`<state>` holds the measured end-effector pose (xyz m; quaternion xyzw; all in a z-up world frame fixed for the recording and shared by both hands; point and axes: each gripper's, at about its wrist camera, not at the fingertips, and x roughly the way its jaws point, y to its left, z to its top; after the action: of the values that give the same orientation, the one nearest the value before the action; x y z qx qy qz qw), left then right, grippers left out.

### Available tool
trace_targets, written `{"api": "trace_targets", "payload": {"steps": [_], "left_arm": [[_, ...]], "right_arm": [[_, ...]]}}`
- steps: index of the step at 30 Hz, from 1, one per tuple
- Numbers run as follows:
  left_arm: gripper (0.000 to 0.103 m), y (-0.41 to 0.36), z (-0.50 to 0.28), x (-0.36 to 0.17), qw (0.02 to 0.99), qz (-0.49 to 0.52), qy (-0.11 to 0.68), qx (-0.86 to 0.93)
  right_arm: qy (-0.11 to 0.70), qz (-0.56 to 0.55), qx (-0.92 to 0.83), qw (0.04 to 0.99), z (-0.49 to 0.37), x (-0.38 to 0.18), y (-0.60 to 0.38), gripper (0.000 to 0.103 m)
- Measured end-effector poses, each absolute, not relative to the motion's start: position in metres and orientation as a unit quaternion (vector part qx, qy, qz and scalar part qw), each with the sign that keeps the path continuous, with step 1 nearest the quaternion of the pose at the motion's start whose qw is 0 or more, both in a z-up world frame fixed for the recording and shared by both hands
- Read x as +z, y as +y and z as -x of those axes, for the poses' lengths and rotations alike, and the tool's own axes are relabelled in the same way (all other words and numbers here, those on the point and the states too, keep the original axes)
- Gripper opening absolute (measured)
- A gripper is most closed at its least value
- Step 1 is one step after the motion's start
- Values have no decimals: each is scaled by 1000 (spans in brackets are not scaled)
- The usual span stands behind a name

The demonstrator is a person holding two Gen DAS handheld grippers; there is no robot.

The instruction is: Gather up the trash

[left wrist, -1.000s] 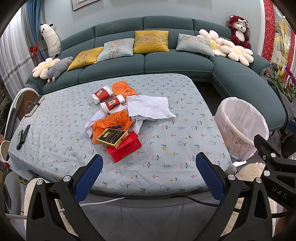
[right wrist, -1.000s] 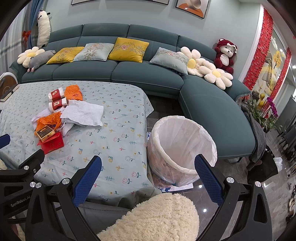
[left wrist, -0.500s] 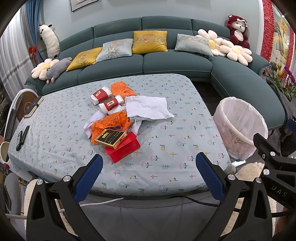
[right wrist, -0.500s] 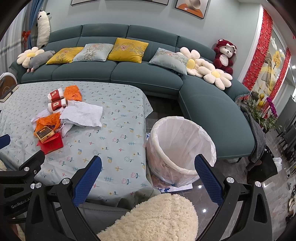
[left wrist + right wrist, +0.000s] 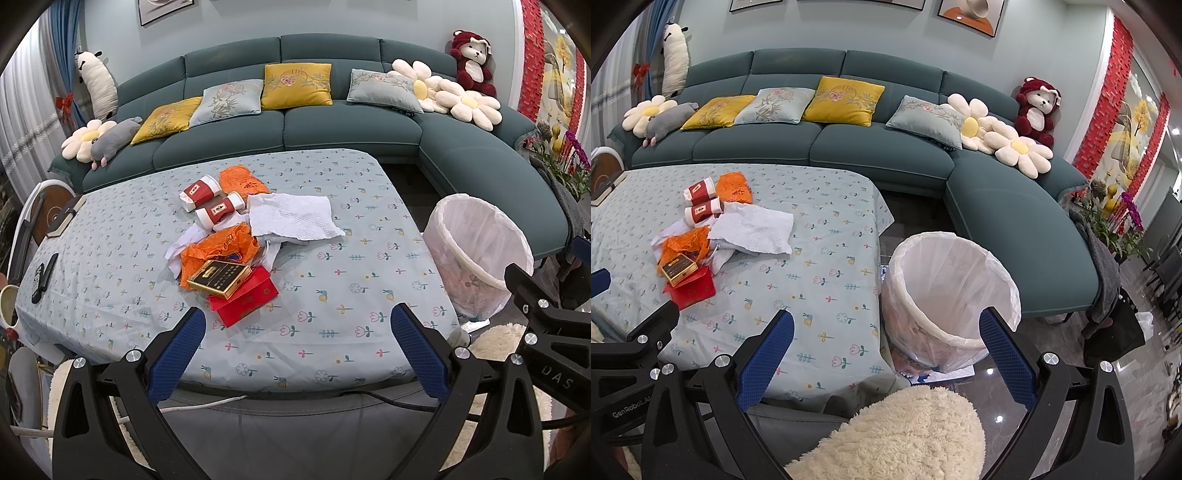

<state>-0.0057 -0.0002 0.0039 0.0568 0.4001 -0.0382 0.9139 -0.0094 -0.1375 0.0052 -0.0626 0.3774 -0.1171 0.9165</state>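
Only readable stuff: "DAS" on the right gripper point(image 5: 546, 332). "GenRobot.A" shows on the left gripper point(image 5: 631, 354), rest cut off.

Bare tablecloth point(image 5: 332, 295) between near table edge and trash pile point(image 5: 236, 240). Lined bin point(image 5: 953, 291) mouth unobstructed, standing beside table corner.
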Motion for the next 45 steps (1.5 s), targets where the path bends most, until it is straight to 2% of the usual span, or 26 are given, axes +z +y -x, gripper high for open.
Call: {"api": "trace_targets", "payload": {"steps": [20,45], "left_arm": [[96,30,-4,-14,913,-37,404,-29],[96,114,-65,-91,872,18,489,30]], "right_arm": [[381,47,-129,914,0,-2,-130,96],[436,56,-52,897,-88,-55,-52,96]]}}
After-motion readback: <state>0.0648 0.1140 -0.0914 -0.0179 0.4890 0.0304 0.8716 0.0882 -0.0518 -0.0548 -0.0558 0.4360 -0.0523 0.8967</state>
